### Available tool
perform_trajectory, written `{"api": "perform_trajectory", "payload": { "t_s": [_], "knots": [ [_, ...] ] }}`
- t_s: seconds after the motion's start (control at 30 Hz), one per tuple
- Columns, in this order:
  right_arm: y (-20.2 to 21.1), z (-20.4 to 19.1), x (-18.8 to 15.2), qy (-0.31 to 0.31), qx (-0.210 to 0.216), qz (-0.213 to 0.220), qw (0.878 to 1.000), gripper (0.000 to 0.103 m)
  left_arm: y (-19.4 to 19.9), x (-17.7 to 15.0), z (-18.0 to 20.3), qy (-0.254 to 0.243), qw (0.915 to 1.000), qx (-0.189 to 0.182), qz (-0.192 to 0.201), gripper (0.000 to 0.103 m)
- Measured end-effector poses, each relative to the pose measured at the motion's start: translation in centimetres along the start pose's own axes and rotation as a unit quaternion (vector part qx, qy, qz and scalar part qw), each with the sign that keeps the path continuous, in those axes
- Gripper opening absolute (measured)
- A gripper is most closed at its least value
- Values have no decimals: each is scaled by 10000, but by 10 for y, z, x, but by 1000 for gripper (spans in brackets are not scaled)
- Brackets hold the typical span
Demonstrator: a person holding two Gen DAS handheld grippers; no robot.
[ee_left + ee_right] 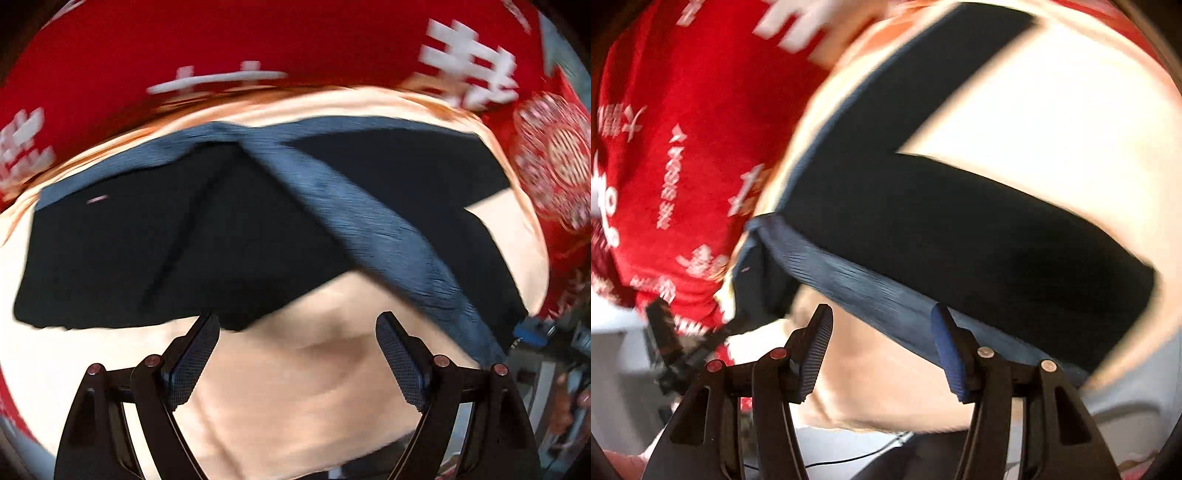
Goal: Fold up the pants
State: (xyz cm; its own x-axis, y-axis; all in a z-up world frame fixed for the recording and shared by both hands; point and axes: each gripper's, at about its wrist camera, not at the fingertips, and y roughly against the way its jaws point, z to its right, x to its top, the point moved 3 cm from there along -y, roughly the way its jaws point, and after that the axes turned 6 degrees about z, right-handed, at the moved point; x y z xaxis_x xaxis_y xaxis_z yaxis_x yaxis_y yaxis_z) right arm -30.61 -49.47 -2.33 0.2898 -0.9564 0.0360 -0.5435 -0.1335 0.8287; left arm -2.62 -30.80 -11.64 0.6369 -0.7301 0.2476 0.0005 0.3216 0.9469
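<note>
Dark navy pants (184, 240) lie on a cream cloth (295, 387), and a ribbed blue-grey waistband (369, 221) runs diagonally across them toward the lower right. My left gripper (298, 317) hovers open over bare cloth just short of the pants' near edge, with nothing between its pads. In the right wrist view the pants (960, 221) spread into two legs in a V, with the waistband (868, 288) nearest. My right gripper (882, 308) is open at the waistband's edge, holding nothing. Both views are motion-blurred.
A red banner (258, 37) with white characters lies beyond the cream cloth (1052, 110) and shows in the right wrist view as red fabric (683, 129). A blurred black device (668, 332) sits at the lower left. Clutter (554, 350) shows past the table's right edge.
</note>
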Motion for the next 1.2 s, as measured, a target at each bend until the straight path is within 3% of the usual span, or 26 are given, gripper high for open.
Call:
{"api": "perform_trajectory", "payload": {
  "t_s": [0.17,0.43,0.57,0.7,0.8,0.87,0.9,0.93,1.0,1.2],
  "knots": [
    [24,68,-41,-641,-354,389,9966,59,-20,0,34,67,9990,-418,-146,87],
    [10,113,-68,-612,-853,417,9936,59,-57,-5,61,16,9982,-512,-304,87],
    [4,128,-64,-649,-558,292,9959,59,-69,-12,73,39,9973,-590,-434,87],
    [-9,137,-58,-692,330,-80,9970,59,-77,-14,89,168,9952,-836,-477,87],
    [-20,142,-54,-766,630,-299,9946,59,-83,-17,99,177,9942,-884,-592,87],
    [-21,146,-53,-1042,865,-370,9901,51,-84,-20,100,158,9946,-814,-619,86],
    [-21,149,-53,-1232,991,-420,9865,25,-83,-21,100,184,9945,-823,-617,76],
    [-20,151,-52,-1431,1134,-463,9821,19,-83,-21,100,244,9940,-854,-633,53],
    [-13,145,-47,-1478,1259,-394,9802,15,-84,-21,100,323,9925,-925,-738,35],
    [35,98,-18,-965,1728,-41,9802,15,-53,5,110,369,9923,-1126,-366,31]
  ]
}}
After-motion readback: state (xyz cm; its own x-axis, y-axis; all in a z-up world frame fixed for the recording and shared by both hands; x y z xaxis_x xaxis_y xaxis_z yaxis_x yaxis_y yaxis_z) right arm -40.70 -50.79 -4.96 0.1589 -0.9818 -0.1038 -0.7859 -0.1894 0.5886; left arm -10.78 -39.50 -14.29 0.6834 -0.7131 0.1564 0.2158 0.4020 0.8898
